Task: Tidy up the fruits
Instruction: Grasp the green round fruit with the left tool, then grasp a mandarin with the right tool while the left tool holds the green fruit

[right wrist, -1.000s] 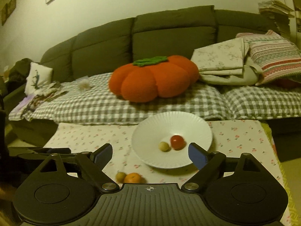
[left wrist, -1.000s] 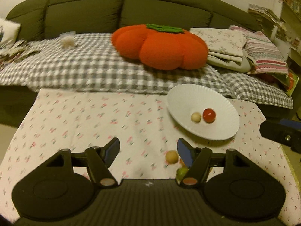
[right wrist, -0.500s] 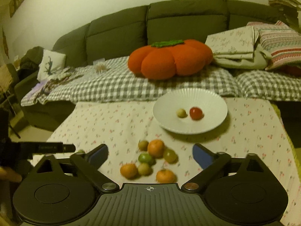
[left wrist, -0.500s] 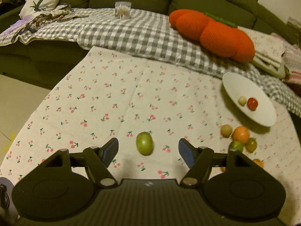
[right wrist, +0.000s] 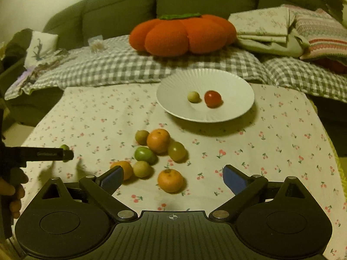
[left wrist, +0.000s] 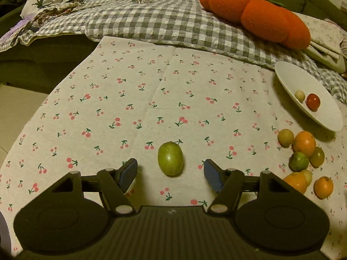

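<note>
Compared with half a second earlier, the green fruit (left wrist: 170, 161) appears larger and lower in the left wrist view, centred between the parted fingers of the left hand-held gripper (left wrist: 171, 171), untouched. Its long axis runs toward the top of the frame. It lies on the table (left wrist: 121, 108). The right hand-held gripper (right wrist: 172, 178) is likewise spread, above the fruit cluster (right wrist: 158, 140) below the white plate (right wrist: 236, 86).

We see faint lettering along the side of the black bar of the left tongs (right wrist: 41, 154), but it is too blurred to read.
</note>
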